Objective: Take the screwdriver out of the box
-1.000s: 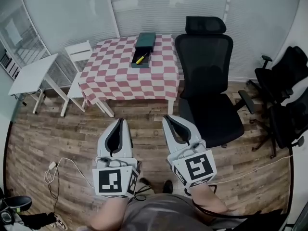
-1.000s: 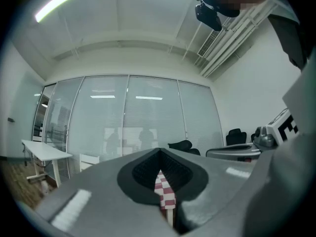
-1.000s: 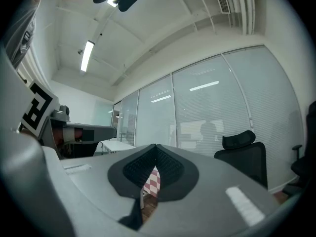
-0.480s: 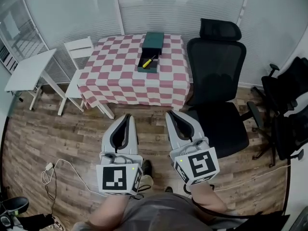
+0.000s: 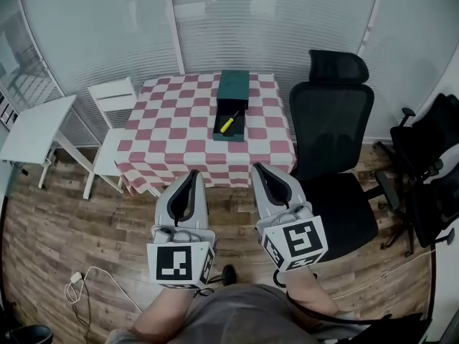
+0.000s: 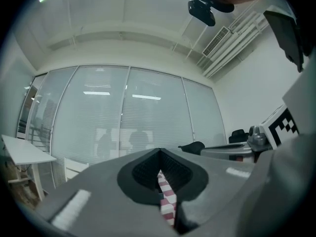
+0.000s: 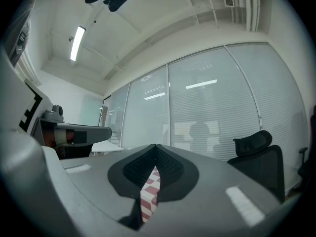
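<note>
A dark green box (image 5: 231,115) lies open on the red-and-white checked table (image 5: 172,127), its lid tipped back. Inside it lies a yellow-handled screwdriver (image 5: 228,123), slanted. My left gripper (image 5: 188,175) and right gripper (image 5: 262,170) hover side by side short of the table's near edge, well away from the box. Both are shut with nothing between the jaws. In the left gripper view the left gripper (image 6: 159,153) shows only a sliver of checked cloth through its gap. The right gripper (image 7: 155,148) in its own view shows the same.
A black office chair (image 5: 332,131) stands against the table's right side. A white folding chair (image 5: 111,124) and a small white table (image 5: 32,129) stand to the left. More black chairs (image 5: 427,160) sit at the far right. A white cable (image 5: 79,285) lies on the wooden floor.
The table and box have come nearer and lower in the head view as I walk toward them. Both grippers stay shut and side by side.
</note>
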`<state>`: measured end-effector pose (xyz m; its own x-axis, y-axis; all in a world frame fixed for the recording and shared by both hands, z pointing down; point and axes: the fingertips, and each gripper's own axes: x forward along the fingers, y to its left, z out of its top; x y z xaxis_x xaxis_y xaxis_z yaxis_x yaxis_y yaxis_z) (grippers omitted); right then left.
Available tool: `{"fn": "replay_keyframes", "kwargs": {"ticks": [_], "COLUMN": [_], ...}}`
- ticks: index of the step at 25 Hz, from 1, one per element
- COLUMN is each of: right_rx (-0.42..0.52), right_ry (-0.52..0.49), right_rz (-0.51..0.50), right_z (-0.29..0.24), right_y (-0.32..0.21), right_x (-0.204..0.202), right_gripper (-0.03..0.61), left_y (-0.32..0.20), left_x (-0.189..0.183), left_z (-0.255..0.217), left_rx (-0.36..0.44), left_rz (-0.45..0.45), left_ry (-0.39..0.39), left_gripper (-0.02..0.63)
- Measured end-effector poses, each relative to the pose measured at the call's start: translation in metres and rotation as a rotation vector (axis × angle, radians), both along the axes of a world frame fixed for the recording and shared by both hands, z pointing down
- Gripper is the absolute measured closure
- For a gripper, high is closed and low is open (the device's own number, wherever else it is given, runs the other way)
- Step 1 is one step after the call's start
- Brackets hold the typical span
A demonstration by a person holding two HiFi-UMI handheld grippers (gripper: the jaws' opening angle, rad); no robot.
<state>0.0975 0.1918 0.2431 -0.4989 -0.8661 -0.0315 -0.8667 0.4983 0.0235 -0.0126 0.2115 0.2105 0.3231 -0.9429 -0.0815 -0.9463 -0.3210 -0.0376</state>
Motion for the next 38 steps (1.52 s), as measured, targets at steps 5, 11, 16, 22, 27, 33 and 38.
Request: {"fn": "replay_keyframes", "kwargs": {"ticks": [5, 11, 16, 22, 27, 33, 38], "right_rx": [-0.014, -0.063, -0.090, -0.125, -0.141, -0.113, -0.066], "right_ry": [0.010, 0.019, 0.017, 0.000, -0.008, -0.022, -0.015], "right_rz": [0.033, 0.063, 0.062, 0.057, 0.037, 0.005, -0.029], "right_z": [0.006, 0.023, 0.036, 0.052, 0.056, 0.042, 0.022], "right_y": [-0.030, -0.062, -0.103, -0.172, -0.231, -0.292, -0.330], "right_x": [-0.009, -0.011, -0.007, 0.003, 0.008, 0.007, -0.001], "right_gripper": [0.557, 0.557, 0.557, 0.557, 0.557, 0.557, 0.557], "left_y": [-0.035, -0.071, -0.113, -0.180, -0.239, -0.291, -0.324], "left_x": [-0.011, -0.013, -0.005, 0.011, 0.021, 0.025, 0.019], "left_z": [0.005, 0.023, 0.042, 0.053, 0.050, 0.034, 0.013], "left_rx": [-0.007, -0.050, -0.089, -0.096, -0.104, -0.073, -0.022], "left_rz": [0.026, 0.056, 0.075, 0.093, 0.081, 0.053, 0.020], "left_ry": [0.006, 0.018, 0.015, -0.006, -0.022, -0.044, -0.039], "left_gripper": [0.614, 0.614, 0.614, 0.614, 0.614, 0.614, 0.614]}}
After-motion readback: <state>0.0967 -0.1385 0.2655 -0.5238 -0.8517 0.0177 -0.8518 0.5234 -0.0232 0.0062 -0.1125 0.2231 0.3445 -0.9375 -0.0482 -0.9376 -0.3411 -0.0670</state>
